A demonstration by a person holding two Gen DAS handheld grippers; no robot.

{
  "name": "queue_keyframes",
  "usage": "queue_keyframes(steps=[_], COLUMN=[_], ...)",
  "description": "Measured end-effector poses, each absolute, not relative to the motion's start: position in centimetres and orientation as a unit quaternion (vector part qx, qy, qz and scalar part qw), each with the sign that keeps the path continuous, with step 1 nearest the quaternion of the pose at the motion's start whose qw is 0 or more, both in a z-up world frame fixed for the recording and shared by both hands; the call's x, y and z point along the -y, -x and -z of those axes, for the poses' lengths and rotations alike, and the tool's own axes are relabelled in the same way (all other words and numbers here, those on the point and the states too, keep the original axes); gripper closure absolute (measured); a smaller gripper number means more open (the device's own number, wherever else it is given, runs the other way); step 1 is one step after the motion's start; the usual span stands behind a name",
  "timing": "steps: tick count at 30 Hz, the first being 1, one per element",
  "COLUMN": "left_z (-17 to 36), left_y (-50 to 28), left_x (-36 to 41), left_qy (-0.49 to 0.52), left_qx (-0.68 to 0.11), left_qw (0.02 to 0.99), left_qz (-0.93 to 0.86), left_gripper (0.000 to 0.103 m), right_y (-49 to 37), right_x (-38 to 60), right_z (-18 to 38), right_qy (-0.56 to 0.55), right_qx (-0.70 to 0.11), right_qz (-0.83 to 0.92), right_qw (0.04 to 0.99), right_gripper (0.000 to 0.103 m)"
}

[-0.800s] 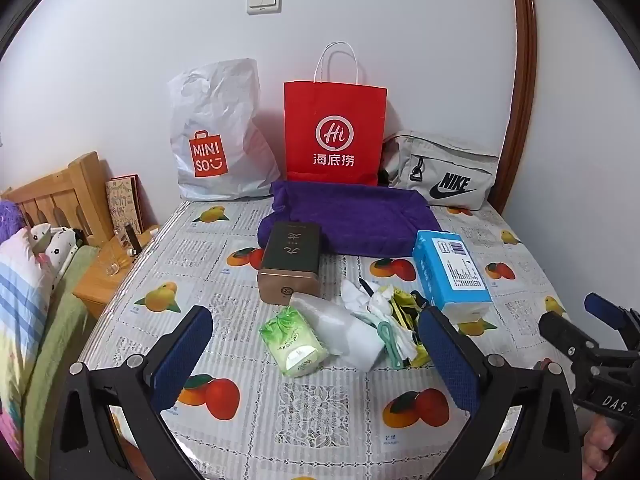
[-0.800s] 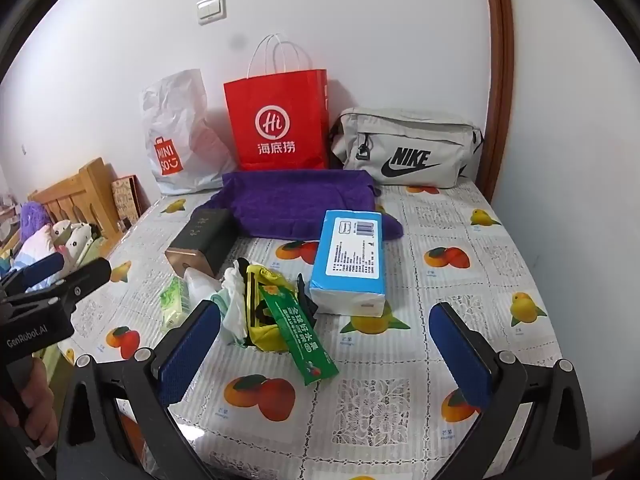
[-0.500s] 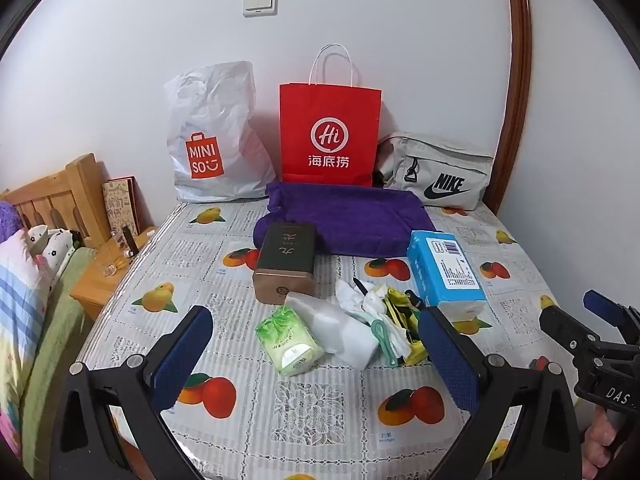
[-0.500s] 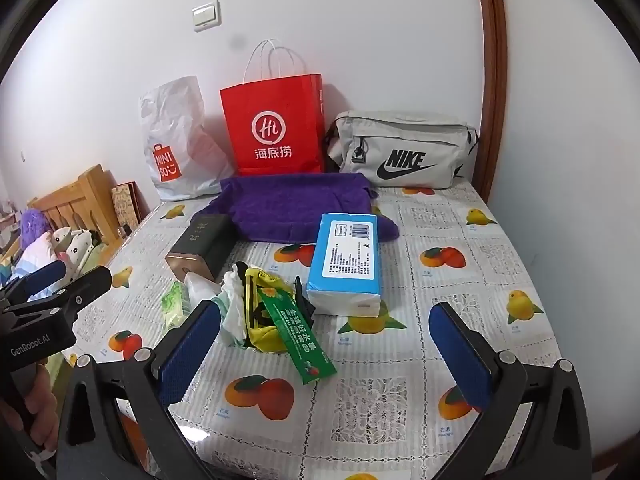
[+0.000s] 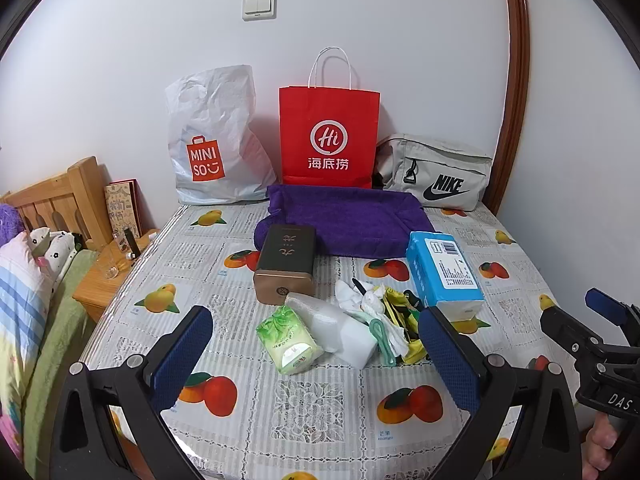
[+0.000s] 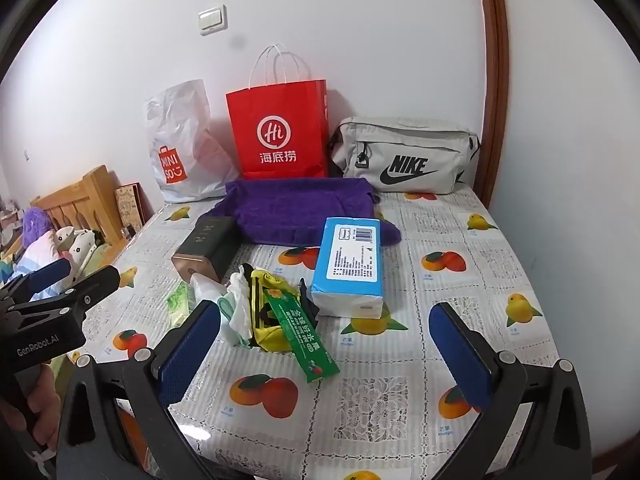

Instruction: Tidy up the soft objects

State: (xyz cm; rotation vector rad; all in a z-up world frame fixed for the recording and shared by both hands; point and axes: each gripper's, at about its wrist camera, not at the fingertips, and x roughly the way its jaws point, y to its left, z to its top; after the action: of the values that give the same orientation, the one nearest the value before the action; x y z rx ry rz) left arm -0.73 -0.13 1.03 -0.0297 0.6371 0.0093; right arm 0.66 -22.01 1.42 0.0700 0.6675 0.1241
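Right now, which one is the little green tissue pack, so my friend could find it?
Start at the red paper bag standing against the wall and come forward over the purple towel and the dark box to the heap of small things. The green tissue pack lies at the heap's near left edge, touching a white wrapped pack. It is the only pale green, leaf-printed packet there.

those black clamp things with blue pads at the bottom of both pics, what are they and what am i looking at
They are hand-held grippers, one in each of a person's hands, each with a camera looking along its fingers. One picture is from the left gripper, the other from the right gripper. Both are open and hold nothing. On the fruit-print table lie a blue tissue pack, a green tissue pack, a brown tin, a purple towel and a heap of small wrappers. Three bags stand against the wall.
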Motion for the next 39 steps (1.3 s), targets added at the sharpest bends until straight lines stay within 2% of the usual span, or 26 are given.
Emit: queue_keyframes(steps=[39], left_z=[-0.94], left_y=[0.41], left_x=[-0.74], left_qy=[0.021], left_qx=[-0.318], left_qw=[0.948], left_qz=[-0.017], left_gripper=[0.000], right_y=[-0.59], right_x=[21.43], right_z=[-1.55], right_qy=[-0.030], right_qx=[-0.323], right_qz=[-0.066], right_qw=[0.944], right_gripper=[0.000])
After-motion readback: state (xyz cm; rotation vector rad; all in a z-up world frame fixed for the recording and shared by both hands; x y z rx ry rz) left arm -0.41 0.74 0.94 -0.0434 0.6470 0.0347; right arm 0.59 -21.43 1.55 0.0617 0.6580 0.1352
